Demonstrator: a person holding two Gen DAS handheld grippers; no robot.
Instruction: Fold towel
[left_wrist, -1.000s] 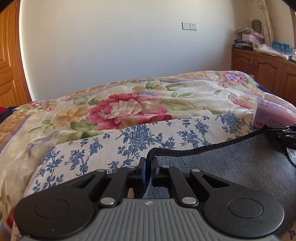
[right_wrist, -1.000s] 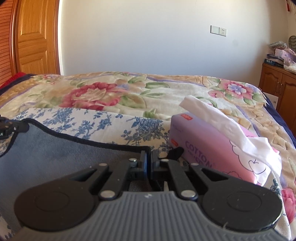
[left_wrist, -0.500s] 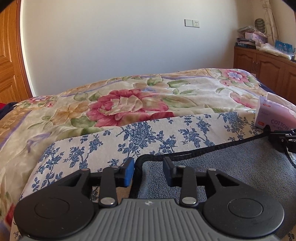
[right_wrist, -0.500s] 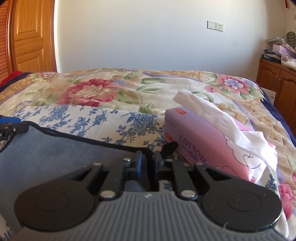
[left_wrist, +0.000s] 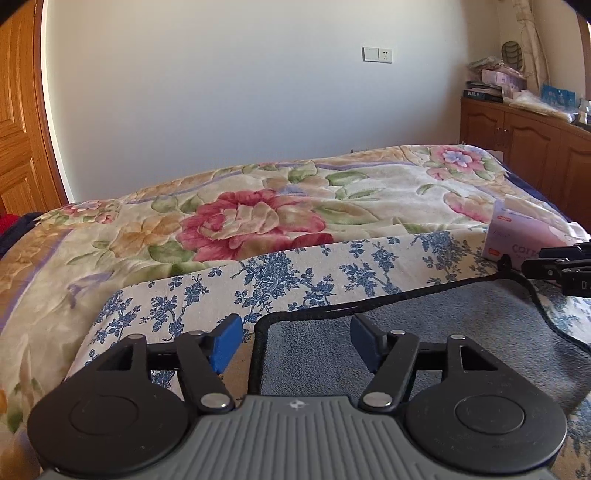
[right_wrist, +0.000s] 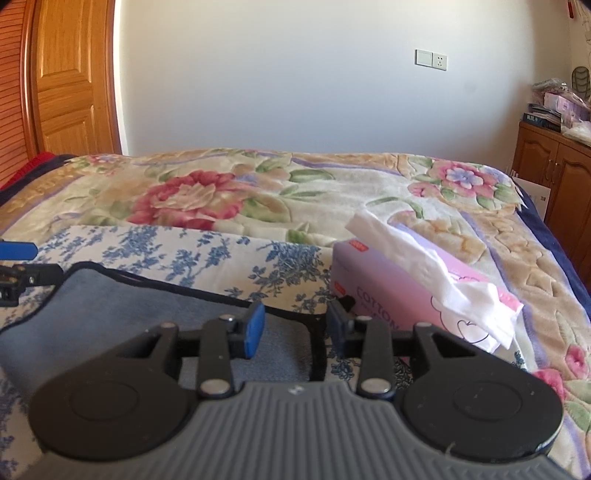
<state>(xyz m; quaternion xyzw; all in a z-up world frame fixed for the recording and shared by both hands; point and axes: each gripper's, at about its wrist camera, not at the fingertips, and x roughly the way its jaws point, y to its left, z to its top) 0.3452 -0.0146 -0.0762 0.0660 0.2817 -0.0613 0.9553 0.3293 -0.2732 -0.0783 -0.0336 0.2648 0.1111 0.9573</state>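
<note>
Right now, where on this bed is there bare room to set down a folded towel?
Free: the floral quilt beyond the blue-flowered sheet, up to the wall. Crowded: the near edge, where the grey black-trimmed towel, the pink tissue box and both grippers sit.

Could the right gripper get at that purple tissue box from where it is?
Probably yes. The right gripper is open and holds nothing, the tissue box sits just ahead and slightly to its right, and only the grey towel corner lies between the fingers.
</note>
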